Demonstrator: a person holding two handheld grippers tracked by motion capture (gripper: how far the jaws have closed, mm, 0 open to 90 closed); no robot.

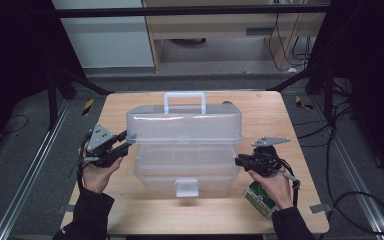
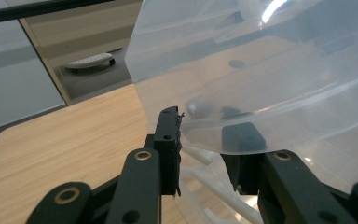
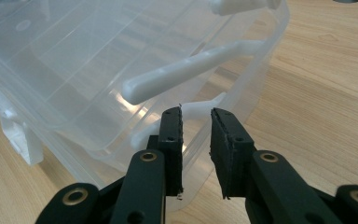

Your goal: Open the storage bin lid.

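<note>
A clear plastic toolbox stands mid-table with its upper tray [image 1: 185, 127] swung up and back over the lower box [image 1: 185, 167]. A white handle [image 1: 185, 100] sits on top and a latch [image 1: 186, 187] at the front. My left gripper [image 1: 125, 142] is at the tray's left end. In the left gripper view it [image 2: 205, 135] straddles the tray's [image 2: 261, 70] rounded corner, one pad outside and the other seen through the plastic, shut on it. My right gripper [image 1: 239, 161] is at the lower box's right end. Its jaws [image 3: 196, 135] stand apart over the rim, by a white hinge arm [image 3: 186, 70].
A green and white carton [image 1: 260, 197] lies on the wooden table [image 1: 260, 110] under my right hand, near the front right corner. Dark floor, rails and loose cables surround the table. A pale cabinet stands beyond the far edge.
</note>
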